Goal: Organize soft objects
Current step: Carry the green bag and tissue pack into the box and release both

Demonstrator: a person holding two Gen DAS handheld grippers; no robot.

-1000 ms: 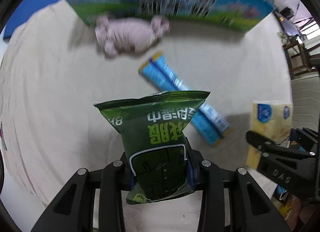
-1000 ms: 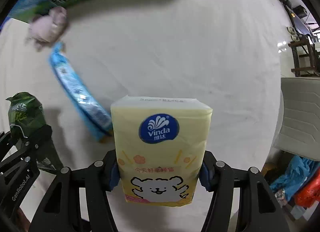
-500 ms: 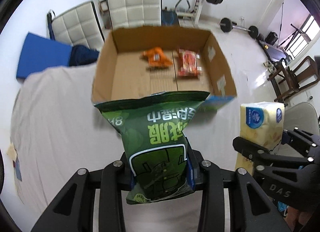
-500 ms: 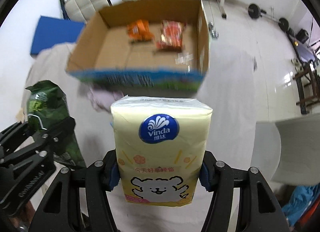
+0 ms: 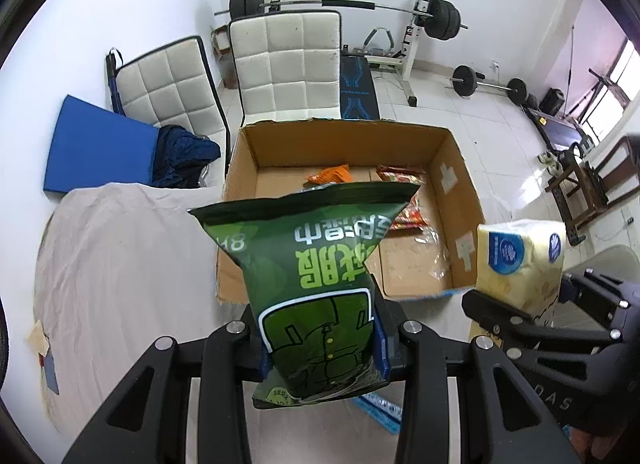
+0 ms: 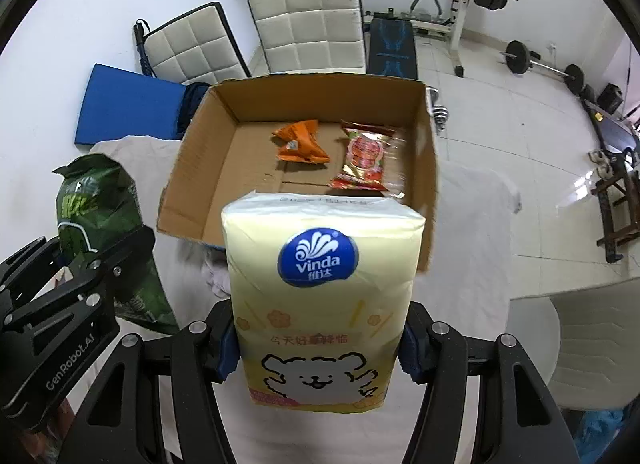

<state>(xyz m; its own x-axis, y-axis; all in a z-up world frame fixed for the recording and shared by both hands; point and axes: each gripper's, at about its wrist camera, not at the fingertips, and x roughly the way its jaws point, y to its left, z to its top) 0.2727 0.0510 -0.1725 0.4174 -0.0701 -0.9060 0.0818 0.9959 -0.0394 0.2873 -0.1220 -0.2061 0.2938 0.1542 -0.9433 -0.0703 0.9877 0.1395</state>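
My left gripper (image 5: 322, 348) is shut on a green snack bag (image 5: 316, 264), held up in front of an open cardboard box (image 5: 452, 159). My right gripper (image 6: 316, 348) is shut on a yellow Vinda tissue pack (image 6: 320, 280), held just before the same box (image 6: 192, 151). Inside the box lie an orange snack packet (image 6: 300, 141) and a red snack packet (image 6: 366, 157). The green bag also shows at the left of the right wrist view (image 6: 96, 207), and the tissue pack at the right of the left wrist view (image 5: 520, 260).
The box stands at the far end of a white-sheeted table (image 5: 112, 256). A blue packet (image 5: 382, 412) lies on the sheet under my left gripper. Two white padded chairs (image 5: 288, 67), a blue mat (image 5: 96, 143) and gym weights (image 5: 440, 19) stand behind.
Both grippers have risen and tilted up with their loads. The view went from the sheet with a pink plush and blue packet to the open box and room behind.
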